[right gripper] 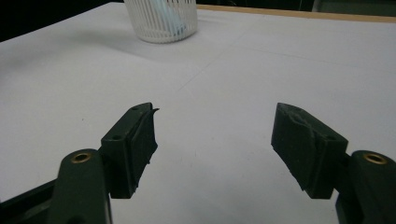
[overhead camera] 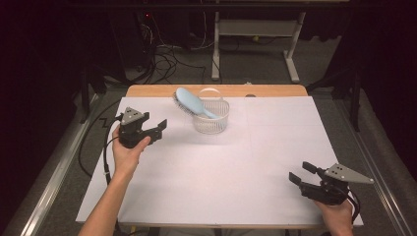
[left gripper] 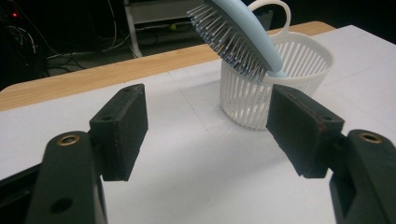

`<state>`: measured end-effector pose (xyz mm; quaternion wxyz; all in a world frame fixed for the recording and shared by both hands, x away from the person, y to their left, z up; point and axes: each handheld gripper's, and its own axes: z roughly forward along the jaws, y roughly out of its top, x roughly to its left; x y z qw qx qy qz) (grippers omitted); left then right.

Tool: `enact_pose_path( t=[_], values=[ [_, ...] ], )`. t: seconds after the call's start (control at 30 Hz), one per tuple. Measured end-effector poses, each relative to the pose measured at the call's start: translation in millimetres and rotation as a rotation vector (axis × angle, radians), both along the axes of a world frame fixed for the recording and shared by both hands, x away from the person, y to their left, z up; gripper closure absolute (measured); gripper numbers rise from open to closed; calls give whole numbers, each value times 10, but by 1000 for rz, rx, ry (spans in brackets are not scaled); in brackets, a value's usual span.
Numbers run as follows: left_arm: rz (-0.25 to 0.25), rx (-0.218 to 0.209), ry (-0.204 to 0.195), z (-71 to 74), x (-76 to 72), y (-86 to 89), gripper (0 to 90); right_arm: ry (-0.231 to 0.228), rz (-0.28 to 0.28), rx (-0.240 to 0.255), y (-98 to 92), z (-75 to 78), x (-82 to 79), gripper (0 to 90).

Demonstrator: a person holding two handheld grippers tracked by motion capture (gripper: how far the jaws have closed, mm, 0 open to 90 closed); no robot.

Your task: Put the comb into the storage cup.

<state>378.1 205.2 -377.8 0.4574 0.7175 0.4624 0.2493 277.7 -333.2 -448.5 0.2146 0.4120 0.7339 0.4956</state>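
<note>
Nearest the camera in the high view, two forearms came in from the bottom edge, each hand carrying a hand-held gripper. At about eight o'clock on the white surface [overhead camera: 211, 187], the left hand-held gripper [overhead camera: 161, 129] was held just above the sheet, its jaws spread and nothing between them, pointing toward two o'clock at the basket. A black cable trailed from it off the left edge.

Moving right, at roughly twelve o'clock stood the white slatted basket [overhead camera: 211, 118], upright near the far edge of the surface, its loop handle rising at the back. The pale blue hairbrush [overhead camera: 193, 102] stood in it handle-down, its head leaning out over the rim toward ten o'clock, bristles facing down. In the left gripper view the bristled head overhung the rim between the spread jaws, well beyond them. Bare sheet lay between that gripper and the basket.

Farther right, at about four o'clock, the right hand-held gripper [overhead camera: 302, 173] sat low near the surface's near corner, jaws spread and empty, aimed toward ten o'clock, well apart from the basket.
</note>
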Motion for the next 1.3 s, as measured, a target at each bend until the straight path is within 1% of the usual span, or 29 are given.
enact_pose_path(
  t=[0.33,0.53,1.3],
  values=[
    [-4,2,-7,-11,-59,15,301,-1,1,0,1,0,1,313],
    [1,-4,-20,-1,-95,27,301,0,-1,-2,5,1,-1,312],
    [4,-1,-19,-47,-196,85,301,-1,-2,-2,6,1,-2,312]
  ],
)
